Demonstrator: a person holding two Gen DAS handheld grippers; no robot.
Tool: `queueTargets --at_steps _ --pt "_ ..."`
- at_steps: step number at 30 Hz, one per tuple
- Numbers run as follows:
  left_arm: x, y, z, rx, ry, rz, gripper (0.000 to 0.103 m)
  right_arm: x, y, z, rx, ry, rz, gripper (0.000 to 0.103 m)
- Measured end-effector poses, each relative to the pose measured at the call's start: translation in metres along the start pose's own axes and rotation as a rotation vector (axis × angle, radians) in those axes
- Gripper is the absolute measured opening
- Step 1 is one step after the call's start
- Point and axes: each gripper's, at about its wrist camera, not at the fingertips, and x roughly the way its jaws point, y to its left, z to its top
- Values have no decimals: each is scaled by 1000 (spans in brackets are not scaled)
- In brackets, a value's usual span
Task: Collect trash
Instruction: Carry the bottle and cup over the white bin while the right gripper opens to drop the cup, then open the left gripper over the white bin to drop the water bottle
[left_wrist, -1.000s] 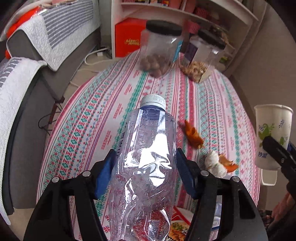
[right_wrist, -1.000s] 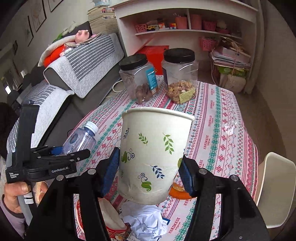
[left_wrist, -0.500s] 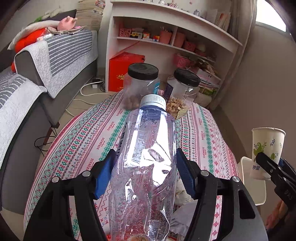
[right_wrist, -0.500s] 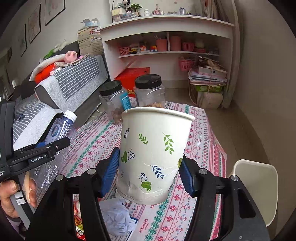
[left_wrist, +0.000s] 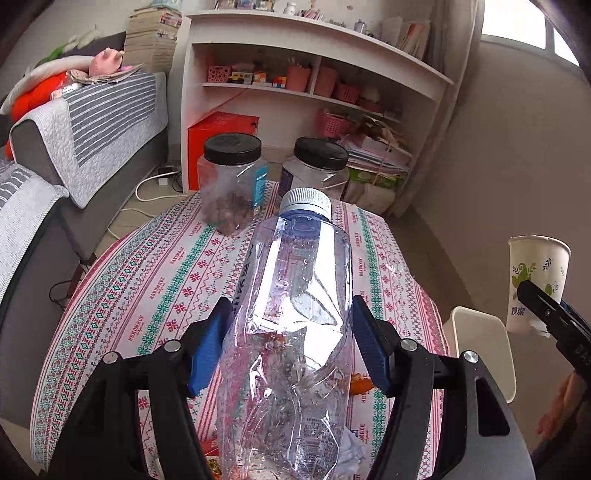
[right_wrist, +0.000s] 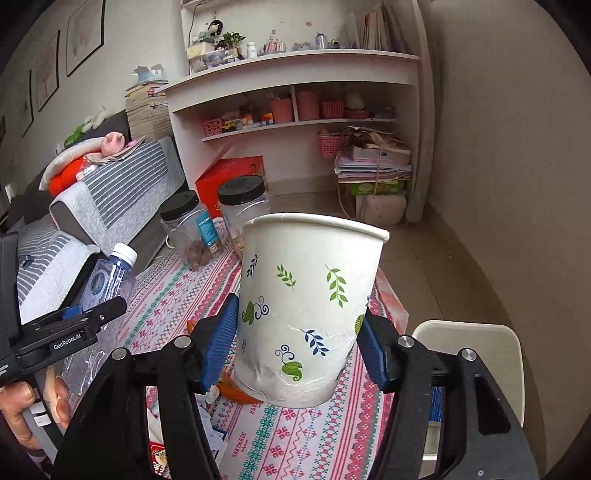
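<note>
Crushed plastic bottle (left_wrist: 291, 325) clamped between left gripper (left_wrist: 290, 343) pads, clear of patterned table (left_wrist: 155, 280). Paper cup (right_wrist: 308, 314) pinched upright in right gripper (right_wrist: 295, 350) — dented. Step judged: carry-off. Next needed bin — none visible; peel (left_wrist: 360, 386), crumpled paper (right_wrist: 208, 417) left on table.

My left gripper (right_wrist: 92, 314) carries a white "GenRobot.AI" label on its black finger; the patterned tablecloth (left_wrist: 162, 280) repeats the word "HANDMADE" in red.

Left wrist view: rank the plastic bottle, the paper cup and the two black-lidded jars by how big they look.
1. plastic bottle, though nearness inflates it
2. left jar and right jar, alike
3. paper cup
</note>
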Motion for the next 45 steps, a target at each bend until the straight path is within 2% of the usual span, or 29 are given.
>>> queueTargets --at_steps 7,12,22,25,26,27,29,41,45 --pt "-2 -28 -2 43 -15 -25 64 -11 -22 0 41 -11 -26 58" --pt "2 -47 -8 55 2 -50 64 -20 -44 2 74 -26 -68 58" --pt "3 -104 -18 111 16 -110 64 -29 -121 -1 242 -8 -192 60" --pt "3 -130 -18 140 20 -139 64 -33 -141 -4 292 13 -212 64" --pt "3 -138 -18 149 21 -148 64 -37 -147 -6 310 9 -224 70" --pt "3 -147 -19 157 22 -157 64 -42 -153 -7 327 0 -235 82" --pt "4 -166 -19 176 27 -177 64 -52 -161 -7 347 -22 -251 96" --pt "24 -266 -31 211 113 -306 64 -98 -209 -23 381 -64 -386 96" --pt "25 -293 -31 210 110 -327 64 -111 -220 -31 410 -95 -416 96"
